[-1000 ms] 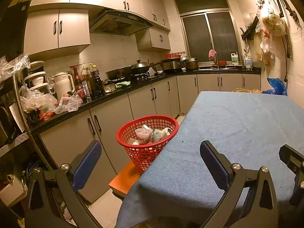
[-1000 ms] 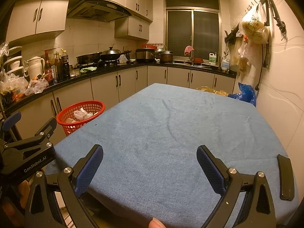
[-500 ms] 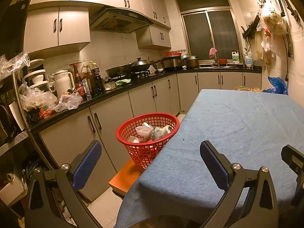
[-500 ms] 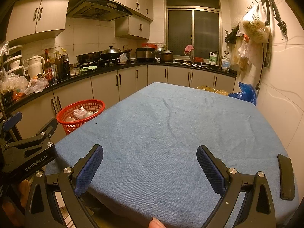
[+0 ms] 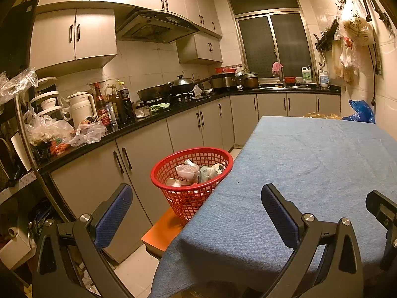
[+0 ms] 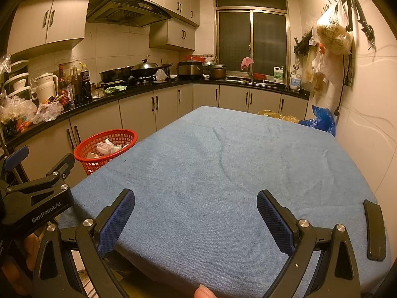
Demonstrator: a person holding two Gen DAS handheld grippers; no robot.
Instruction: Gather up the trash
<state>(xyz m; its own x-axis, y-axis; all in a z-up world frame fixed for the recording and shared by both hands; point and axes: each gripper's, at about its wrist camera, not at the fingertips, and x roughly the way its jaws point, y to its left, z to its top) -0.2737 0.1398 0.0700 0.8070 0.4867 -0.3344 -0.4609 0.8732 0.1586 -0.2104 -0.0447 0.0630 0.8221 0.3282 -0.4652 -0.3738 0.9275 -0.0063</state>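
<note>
Just off the table (image 5: pixel 310 164) edge sits the red basket (image 5: pixel 191 171).

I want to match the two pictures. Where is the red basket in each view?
Left wrist: red basket at centre, on an orange stool, against the table's left edge.
Right wrist: red basket at left, beside the same edge.
Shared landmark: the window.

One red basket (image 5: pixel 191 173) holding several crumpled scraps, count unclear; one table (image 6: pixel 223 173) under blue cloth; two grippers, left (image 5: pixel 196 213) and right (image 6: pixel 196 216). One white kettle (image 5: pixel 80 108); two pans on the stove (image 5: pixel 171 88); one blue bag (image 6: pixel 321 120).
</note>
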